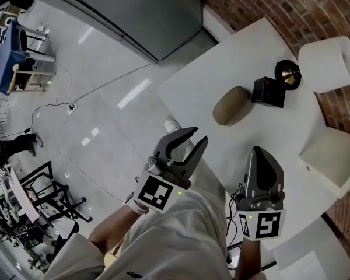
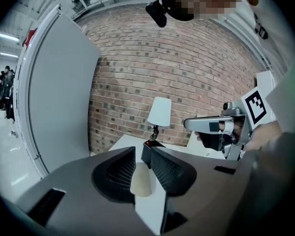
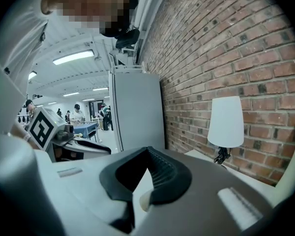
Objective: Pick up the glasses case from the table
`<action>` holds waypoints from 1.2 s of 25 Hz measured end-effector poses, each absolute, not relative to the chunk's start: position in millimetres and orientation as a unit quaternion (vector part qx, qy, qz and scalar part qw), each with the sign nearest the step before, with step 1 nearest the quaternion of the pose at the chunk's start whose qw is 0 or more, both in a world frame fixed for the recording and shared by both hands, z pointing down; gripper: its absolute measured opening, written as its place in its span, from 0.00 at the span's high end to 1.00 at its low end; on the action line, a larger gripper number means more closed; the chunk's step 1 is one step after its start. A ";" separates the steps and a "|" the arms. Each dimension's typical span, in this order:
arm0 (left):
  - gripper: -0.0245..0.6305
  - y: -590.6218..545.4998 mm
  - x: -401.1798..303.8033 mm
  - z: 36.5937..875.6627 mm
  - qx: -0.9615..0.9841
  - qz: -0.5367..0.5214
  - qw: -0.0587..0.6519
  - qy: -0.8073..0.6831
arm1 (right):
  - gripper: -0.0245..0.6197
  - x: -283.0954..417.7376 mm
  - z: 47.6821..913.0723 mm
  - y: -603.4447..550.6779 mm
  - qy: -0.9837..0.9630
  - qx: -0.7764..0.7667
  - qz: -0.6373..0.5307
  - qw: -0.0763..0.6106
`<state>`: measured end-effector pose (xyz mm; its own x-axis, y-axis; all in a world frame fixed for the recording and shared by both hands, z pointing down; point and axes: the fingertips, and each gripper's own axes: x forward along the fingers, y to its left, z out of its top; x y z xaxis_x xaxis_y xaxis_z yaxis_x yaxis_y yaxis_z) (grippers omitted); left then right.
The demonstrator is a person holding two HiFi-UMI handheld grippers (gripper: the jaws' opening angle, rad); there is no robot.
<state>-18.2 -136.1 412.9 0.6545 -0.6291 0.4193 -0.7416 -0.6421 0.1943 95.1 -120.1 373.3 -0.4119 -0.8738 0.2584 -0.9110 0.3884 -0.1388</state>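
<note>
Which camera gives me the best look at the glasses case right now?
The head view: the whole tan glasses case lies on the white table, unobstructed, beside a black box. The left gripper view shows only a strip of it through the gap between its jaws; the right gripper view shows just a sliver.

- A white tabletop stands with its right side against a brick wall.
- A tan, oval glasses case lies toward its left part, closed.
- A small black box sits just right of the case.
- A lamp with a white shade stands farther right, by the wall.
- A white box rests at the near right.
</note>
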 end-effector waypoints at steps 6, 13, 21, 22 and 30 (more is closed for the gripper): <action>0.84 -142.0 -4.9 446.9 0.891 0.158 0.195 -0.378 | 0.95 82.9 396.0 -130.4 -0.833 0.530 0.143 0.074; 0.72 -153.4 -2.8 482.3 0.886 0.165 0.208 -0.380 | 0.95 78.7 418.4 -140.8 -0.827 0.537 0.147 0.076; 0.54 -157.4 9.3 525.8 0.889 0.208 0.173 -0.369 | 0.95 89.9 444.0 -147.5 -0.818 0.549 0.155 0.079; 0.52 -156.4 11.4 531.8 0.889 0.212 0.169 -0.368 | 0.95 90.8 446.9 -147.6 -0.817 0.550 0.157 0.079; 0.44 -152.5 24.2 569.9 0.886 0.222 0.171 -0.370 | 0.95 95.8 470.0 -147.9 -0.814 0.551 0.169 0.079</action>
<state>24.2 -152.5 569.9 0.6281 -0.5790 0.5198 -0.7310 -0.6681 0.1392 95.8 -147.9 470.0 -0.3811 -0.8693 0.3148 -0.9227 0.3363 -0.1883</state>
